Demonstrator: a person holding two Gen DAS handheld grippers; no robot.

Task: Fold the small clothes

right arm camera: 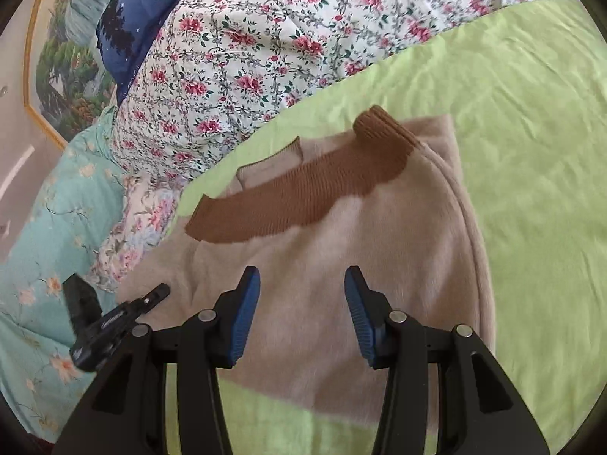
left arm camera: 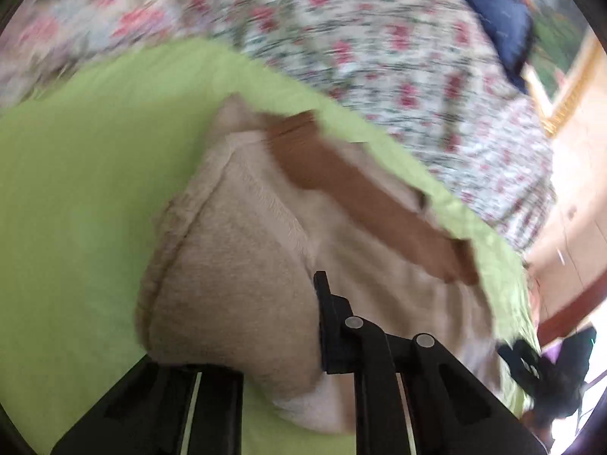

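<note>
A fuzzy beige knit garment (right arm camera: 341, 265) with a ribbed brown band (right arm camera: 303, 189) lies on a lime-green sheet (right arm camera: 531, 151). At eleven o'clock a white quilt (right arm camera: 246, 57) shows pink roses; a navy pillow (right arm camera: 144, 19) has white specks.

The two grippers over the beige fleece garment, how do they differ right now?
The right gripper has its jaws apart, with blue ribbed pads showing and nothing between them. The left gripper has its jaws closed on a fold of the beige fleece garment with the brown ribbed band, which hides one finger. The right wrist view is sharp, the left one blurred. Both are black and sit over the garment on the lime green sheet.
</note>
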